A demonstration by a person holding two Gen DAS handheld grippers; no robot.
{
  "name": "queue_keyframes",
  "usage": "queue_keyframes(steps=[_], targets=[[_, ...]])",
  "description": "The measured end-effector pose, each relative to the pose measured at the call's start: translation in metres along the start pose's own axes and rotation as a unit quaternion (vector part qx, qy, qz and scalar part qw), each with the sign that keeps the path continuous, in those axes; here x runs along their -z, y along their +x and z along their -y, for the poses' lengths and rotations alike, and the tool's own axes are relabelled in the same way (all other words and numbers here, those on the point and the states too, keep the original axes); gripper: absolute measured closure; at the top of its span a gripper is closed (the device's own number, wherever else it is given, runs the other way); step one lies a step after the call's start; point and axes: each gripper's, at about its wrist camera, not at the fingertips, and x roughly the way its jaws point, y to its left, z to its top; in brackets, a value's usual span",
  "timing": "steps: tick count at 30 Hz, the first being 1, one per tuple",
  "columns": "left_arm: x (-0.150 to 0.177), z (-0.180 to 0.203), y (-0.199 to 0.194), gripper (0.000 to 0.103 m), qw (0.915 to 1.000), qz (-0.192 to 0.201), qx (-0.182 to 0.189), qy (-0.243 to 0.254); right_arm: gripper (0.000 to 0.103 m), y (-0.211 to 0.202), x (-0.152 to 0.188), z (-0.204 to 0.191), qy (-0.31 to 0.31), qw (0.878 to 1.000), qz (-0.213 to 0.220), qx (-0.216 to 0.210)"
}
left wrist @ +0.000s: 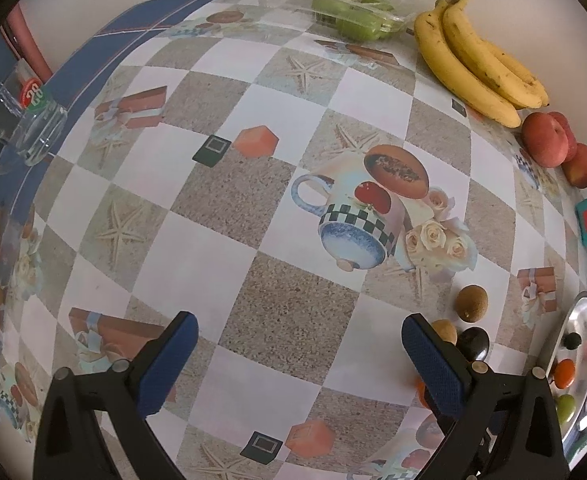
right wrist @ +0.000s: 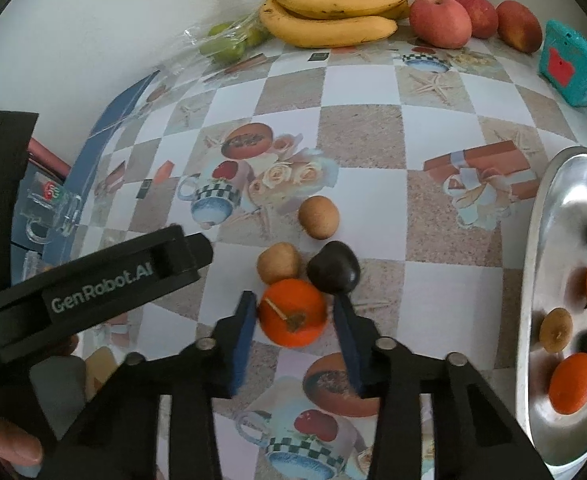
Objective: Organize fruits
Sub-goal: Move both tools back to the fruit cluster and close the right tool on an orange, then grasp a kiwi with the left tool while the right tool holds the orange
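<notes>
In the right wrist view my right gripper (right wrist: 293, 312) has its two blue-padded fingers on either side of an orange fruit (right wrist: 292, 312) on the table; the left pad touches it, and a small gap shows at the right pad. A dark plum (right wrist: 333, 267) and two brown round fruits (right wrist: 279, 263) (right wrist: 318, 216) lie just beyond it. A metal tray (right wrist: 533, 280) at the right holds several small fruits. In the left wrist view my left gripper (left wrist: 299, 340) is open and empty above the tablecloth, with the brown fruits (left wrist: 471, 302) and plum (left wrist: 473, 342) by its right finger.
Bananas (right wrist: 333, 12), red apples (right wrist: 439, 20) and bagged green fruit (right wrist: 229, 42) line the back wall. A teal box (right wrist: 573, 64) stands at the back right. A glass mug (left wrist: 21, 128) sits at the table's left edge. The left gripper's body (right wrist: 93, 284) is close on the left.
</notes>
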Motion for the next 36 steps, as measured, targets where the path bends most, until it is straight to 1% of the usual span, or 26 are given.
queue_keyframes(steps=[3, 5, 8, 10, 13, 14, 17, 18, 20, 21, 22, 24, 25, 26, 29, 30, 34, 36], targets=[[-0.001, 0.001, -0.001, 0.0, 1.0, 0.0, 0.007, 0.001, 0.066, 0.0, 0.0, -0.001, -0.003, 1.0, -0.002, 0.002], [-0.001, 0.002, -0.002, 0.0, 0.9999, -0.002, 0.014, 0.002, 0.066, -0.002, 0.0, 0.0, 0.003, 1.0, -0.002, -0.005], [-0.001, 0.004, -0.002, 0.0, 0.9998, -0.007, 0.018, 0.003, 0.066, -0.011, -0.001, 0.003, 0.006, 1.0, 0.006, -0.007], [-0.001, 0.006, -0.002, 0.0, 0.9996, -0.01, 0.027, 0.0, 0.066, -0.018, -0.003, 0.007, 0.008, 1.0, 0.013, 0.0], [-0.001, 0.009, -0.004, 0.001, 0.9989, -0.009, 0.047, 0.001, 0.066, -0.027, -0.004, 0.016, 0.014, 0.999, 0.019, 0.026], [-0.001, 0.011, -0.005, 0.003, 0.9987, -0.007, 0.051, 0.004, 0.066, -0.03, -0.004, 0.021, 0.019, 0.999, 0.021, 0.033], [0.001, 0.023, -0.008, 0.019, 0.9975, -0.003, 0.069, 0.018, 0.066, -0.037, -0.004, 0.034, 0.035, 0.998, 0.027, 0.041], [0.001, 0.026, -0.008, 0.021, 0.9965, -0.004, 0.08, 0.023, 0.066, -0.04, -0.004, 0.039, 0.041, 0.998, 0.029, 0.042], [0.001, 0.032, -0.008, 0.024, 0.9948, -0.007, 0.097, 0.029, 0.066, -0.045, -0.004, 0.048, 0.052, 0.997, 0.034, 0.044], [0.002, 0.036, -0.008, 0.03, 0.9937, -0.007, 0.106, 0.033, 0.066, -0.048, -0.005, 0.051, 0.057, 0.997, 0.036, 0.043], [0.002, 0.039, -0.009, 0.033, 0.9929, -0.008, 0.112, 0.038, 0.066, -0.049, -0.005, 0.053, 0.06, 0.997, 0.037, 0.043], [0.003, 0.047, -0.007, 0.042, 0.9914, -0.009, 0.119, 0.054, 0.066, -0.052, -0.004, 0.056, 0.064, 0.996, 0.039, 0.043], [0.003, 0.047, -0.005, 0.045, 0.991, -0.009, 0.12, 0.059, 0.066, -0.053, -0.005, 0.057, 0.065, 0.996, 0.04, 0.043], [0.004, 0.05, -0.005, 0.05, 0.9906, -0.01, 0.121, 0.063, 0.066, -0.053, -0.005, 0.057, 0.065, 0.996, 0.04, 0.043], [0.005, 0.058, -0.002, 0.052, 0.9893, -0.015, 0.125, 0.074, 0.066, -0.053, -0.005, 0.056, 0.063, 0.996, 0.041, 0.042], [0.006, 0.06, -0.002, 0.056, 0.989, -0.016, 0.126, 0.076, 0.066, -0.053, -0.005, 0.056, 0.062, 0.996, 0.041, 0.041], [0.009, 0.065, 0.001, 0.063, 0.988, -0.018, 0.129, 0.082, 0.066, -0.052, -0.004, 0.054, 0.058, 0.997, 0.039, 0.041], [0.011, 0.066, 0.004, 0.069, 0.9879, -0.021, 0.13, 0.083, 0.066, -0.053, -0.004, 0.054, 0.057, 0.997, 0.039, 0.04]])
